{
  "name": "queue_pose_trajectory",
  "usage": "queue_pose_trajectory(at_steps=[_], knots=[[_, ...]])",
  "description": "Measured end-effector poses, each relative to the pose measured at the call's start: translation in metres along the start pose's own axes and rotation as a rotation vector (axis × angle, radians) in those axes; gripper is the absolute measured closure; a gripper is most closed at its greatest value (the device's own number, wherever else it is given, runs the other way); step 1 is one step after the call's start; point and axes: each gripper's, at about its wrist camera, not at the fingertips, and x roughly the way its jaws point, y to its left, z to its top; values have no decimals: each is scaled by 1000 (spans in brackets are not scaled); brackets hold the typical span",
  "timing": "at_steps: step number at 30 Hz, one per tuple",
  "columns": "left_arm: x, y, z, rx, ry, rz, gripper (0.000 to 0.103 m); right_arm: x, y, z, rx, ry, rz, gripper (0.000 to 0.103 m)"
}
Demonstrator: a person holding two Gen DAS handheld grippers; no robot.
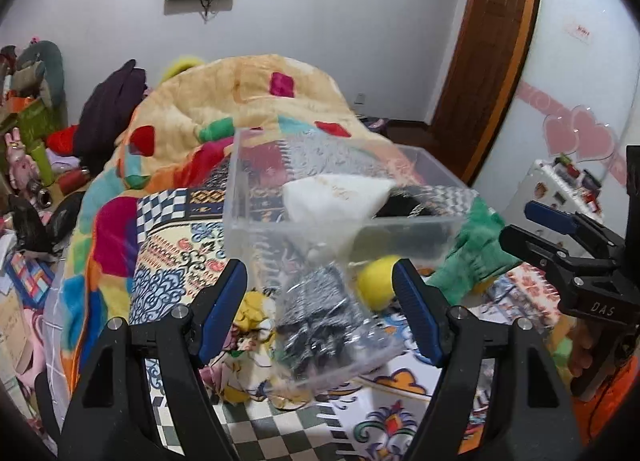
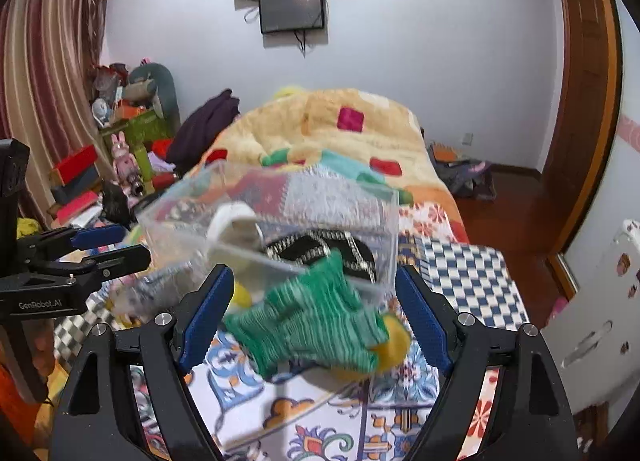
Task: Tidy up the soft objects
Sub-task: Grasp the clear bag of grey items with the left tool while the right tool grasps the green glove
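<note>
Item: clear plastic bin (image 1: 344,197), standing on the patterned bedspread (image 1: 168,261), dead ahead at 12 o'clock of both tongs. Contents: a white soft piece (image 1: 336,197) at the near-left wall and a black patterned piece (image 2: 320,249) behind it.

Item: green knitted glove (image 2: 308,321), draped over the bin's near rim with most of it hanging outside, a yellow soft ball (image 2: 394,341) just beside it at 4 o'clock. In the right wrist view the glove lies between the fingers, slightly toward 11 o'clock of centre; its long axis runs roughly 10 to 4 o'clock, across the jaw line. Whether it touches either pad cannot be told; the glove is blurred.

Item: right gripper (image 2: 316,317), jaws wide, gripping nothing that can be confirmed.

Item: left gripper (image 1: 320,313), jaws wide, holding nothing; the glove sits off at its 2 o'clock, and a grey patterned cloth (image 1: 320,313) lies in front of it.

Judgement: the right tongs are nearer the glove and better placed to tuck it over the rim into the bin.
</note>
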Motion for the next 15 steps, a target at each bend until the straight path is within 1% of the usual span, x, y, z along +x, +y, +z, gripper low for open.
queue_pose_trajectory(at_steps=[2, 6, 7, 8, 9, 10, 12, 13, 15], knots=[[4, -1, -6, 13, 1, 23, 28, 6, -2, -6, 13, 27, -1, 22], [13, 4, -17, -4, 32, 11, 29, 15, -6, -17, 35, 70, 13, 22], [15, 5, -17, -12, 36, 5, 30, 15, -4, -18, 25, 70, 7, 22], [16, 7, -18, -25, 43, -6, 33, 15, -2, -19, 5, 64, -7, 22], [17, 9, -20, -34, 49, -19, 36, 13, 0, -20, -8, 59, -12, 26], [18, 10, -21, -42, 57, -36, 41, 12, 2, -20, -17, 54, -14, 30], [20, 9, -23, -43, 65, -48, 48, 10, 3, -20, -30, 46, -17, 45], [20, 9, -23, -41, 70, -57, 49, 9, 3, -20, -32, 42, -14, 48], [22, 7, -26, -36, 79, -70, 53, 8, 1, -19, -32, 40, -7, 59]])
